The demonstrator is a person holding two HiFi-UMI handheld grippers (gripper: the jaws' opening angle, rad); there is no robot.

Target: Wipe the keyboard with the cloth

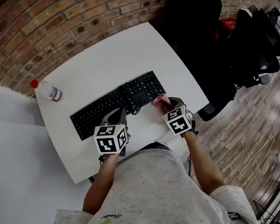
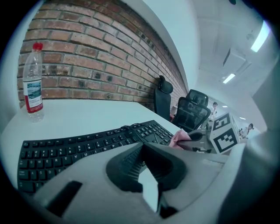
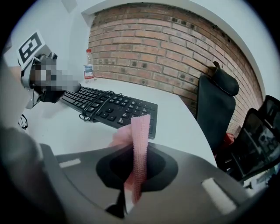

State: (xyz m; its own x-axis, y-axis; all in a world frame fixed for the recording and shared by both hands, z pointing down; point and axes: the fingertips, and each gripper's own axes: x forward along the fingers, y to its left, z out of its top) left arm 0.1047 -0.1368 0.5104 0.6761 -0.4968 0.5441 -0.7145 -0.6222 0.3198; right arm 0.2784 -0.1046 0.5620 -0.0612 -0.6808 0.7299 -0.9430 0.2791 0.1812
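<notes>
A black keyboard (image 1: 111, 106) (image 2: 74, 146) (image 3: 120, 109) lies slantwise on the white table (image 1: 106, 58), with a coiled black cable (image 1: 132, 104) (image 3: 92, 107) resting on its right half. My right gripper (image 1: 167, 103) (image 3: 138, 170) is shut on a pink cloth (image 3: 140, 140) (image 1: 159, 101) (image 2: 179, 139), held just off the keyboard's right end. The cloth stands upright between the jaws. My left gripper (image 1: 120, 114) (image 2: 142, 144) hovers at the keyboard's near edge, tips together with nothing in them.
A clear water bottle (image 1: 47, 91) (image 2: 33, 83) (image 3: 88, 65) with a red cap stands at the table's far left corner. Black office chairs (image 1: 196, 36) (image 3: 214, 105) are beyond the right edge. A brick wall (image 1: 73, 17) runs behind the table.
</notes>
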